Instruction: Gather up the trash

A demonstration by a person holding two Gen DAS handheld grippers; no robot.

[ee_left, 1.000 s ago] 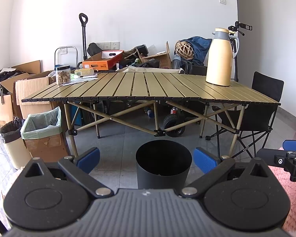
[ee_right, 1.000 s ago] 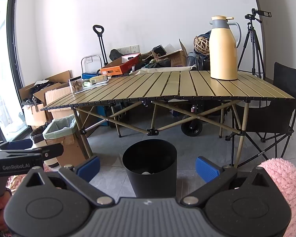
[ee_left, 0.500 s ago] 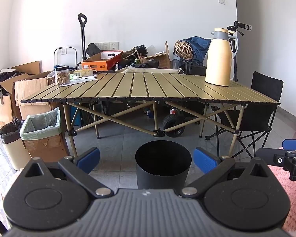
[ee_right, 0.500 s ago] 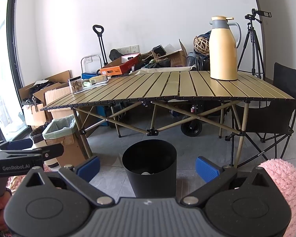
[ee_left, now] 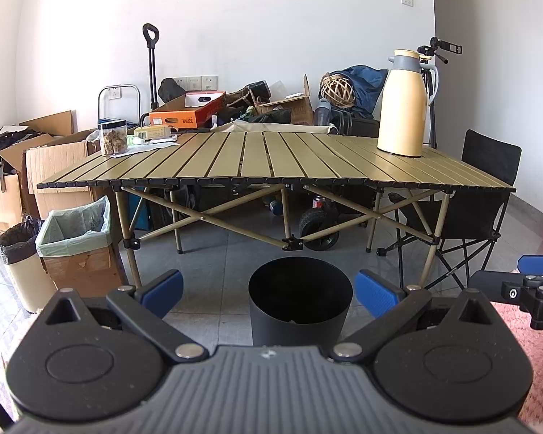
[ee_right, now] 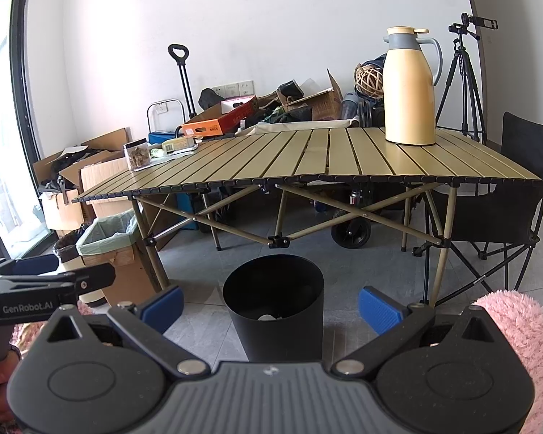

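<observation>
A black round bin (ee_left: 300,300) (ee_right: 273,307) stands on the tiled floor in front of the folding table (ee_left: 271,159) (ee_right: 307,162). A pale scrap of trash (ee_right: 268,317) lies inside it. My left gripper (ee_left: 269,289) is open, its blue pads either side of the bin, nothing between them. My right gripper (ee_right: 271,305) is likewise open and empty, held just above and before the bin. Each gripper shows at the edge of the other's view. The table top carries a cream thermos (ee_left: 403,101) (ee_right: 411,86), a clear jar (ee_left: 113,141) (ee_right: 137,153) and a small box.
A lined cardboard box (ee_left: 78,242) (ee_right: 108,242) and a second bin (ee_left: 20,256) stand left of the table. A black folding chair (ee_left: 481,202) (ee_right: 506,195) is at right, a tripod (ee_right: 463,83) behind it. Boxes and clutter fill the back wall. A pink fluffy sleeve (ee_right: 521,340) is at right.
</observation>
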